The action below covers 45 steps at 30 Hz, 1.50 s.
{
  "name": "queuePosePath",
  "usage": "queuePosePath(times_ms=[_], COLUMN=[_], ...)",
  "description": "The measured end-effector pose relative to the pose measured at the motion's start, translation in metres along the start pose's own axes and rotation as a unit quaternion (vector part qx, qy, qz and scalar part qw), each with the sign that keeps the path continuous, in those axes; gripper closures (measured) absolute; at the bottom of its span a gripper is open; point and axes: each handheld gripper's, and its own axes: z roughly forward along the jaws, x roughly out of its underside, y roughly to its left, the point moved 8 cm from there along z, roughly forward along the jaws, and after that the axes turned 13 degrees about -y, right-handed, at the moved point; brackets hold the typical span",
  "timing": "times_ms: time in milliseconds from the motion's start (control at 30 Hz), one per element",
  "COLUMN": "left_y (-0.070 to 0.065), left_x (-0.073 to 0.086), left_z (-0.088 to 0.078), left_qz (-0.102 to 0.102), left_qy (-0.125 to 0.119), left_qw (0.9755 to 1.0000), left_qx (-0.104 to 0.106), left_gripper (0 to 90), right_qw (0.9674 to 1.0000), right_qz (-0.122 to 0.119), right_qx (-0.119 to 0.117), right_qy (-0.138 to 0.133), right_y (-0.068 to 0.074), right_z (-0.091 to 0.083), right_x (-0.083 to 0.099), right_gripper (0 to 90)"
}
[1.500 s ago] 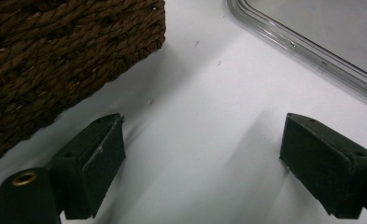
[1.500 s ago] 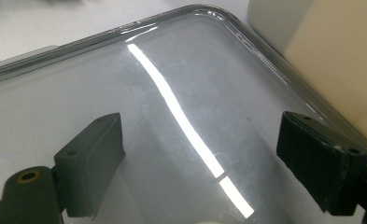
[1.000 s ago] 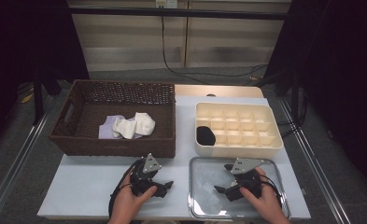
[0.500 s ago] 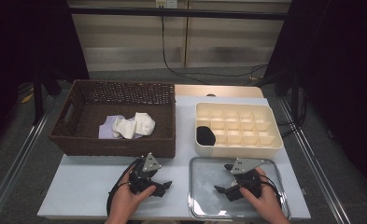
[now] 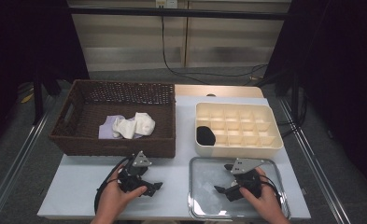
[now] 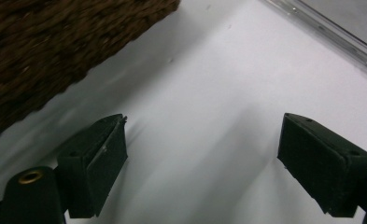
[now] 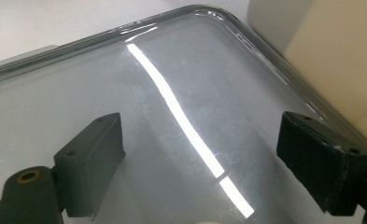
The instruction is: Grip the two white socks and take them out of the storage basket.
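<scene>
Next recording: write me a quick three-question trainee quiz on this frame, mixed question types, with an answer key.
1. True or false: the right gripper is shut on a sock.
2. What lies under the left gripper? A) the metal tray B) the bare white table C) the wicker basket
3. Fill in: the dark rolled item sits in the near-left compartment of the cream ______.

Key
1. False. In the right gripper view its jaws stand wide apart with nothing between them, above the metal tray.
2. B. The table is under it, the wicker basket beside it.
3. Divided box.
</scene>
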Motion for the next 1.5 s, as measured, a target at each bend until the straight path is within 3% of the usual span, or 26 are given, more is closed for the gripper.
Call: queuePosePath(times_ms=[67, 267, 433, 767, 1500], left_y=[0.004, 0.014, 0.021, 0.036, 0.049], left_x=[0.000, 0.001, 0.004, -0.004, -0.028], left_z=[-0.006, -0.019, -0.027, -0.043, -0.067], left_qz=[0.002, -0.028, -0.024, -0.028, -0.026], left_qy=[0.003, 0.003, 0.023, 0.026, 0.052], left_qw=[1.0000, 0.9996, 0.9994, 0.9990, 0.9982], left_qx=[-0.002, 0.000, -0.003, -0.021, -0.018], left_gripper=[15.2, 15.2, 15.8, 17.1, 18.1], right_qw=[1.0000, 1.0000, 1.0000, 1.0000, 1.0000], right_qz=[0.002, 0.001, 0.001, 0.002, 0.002], right_qx=[0.000, 0.000, 0.000, 0.000, 0.000], right_qy=[0.000, 0.000, 0.000, 0.000, 0.000], right_y=[0.000, 0.000, 0.000, 0.000, 0.000], right_z=[0.000, 0.000, 0.000, 0.000, 0.000], right_x=[0.000, 0.000, 0.000, 0.000, 0.000], right_gripper=[13.9, 13.9, 13.9, 13.9, 13.9])
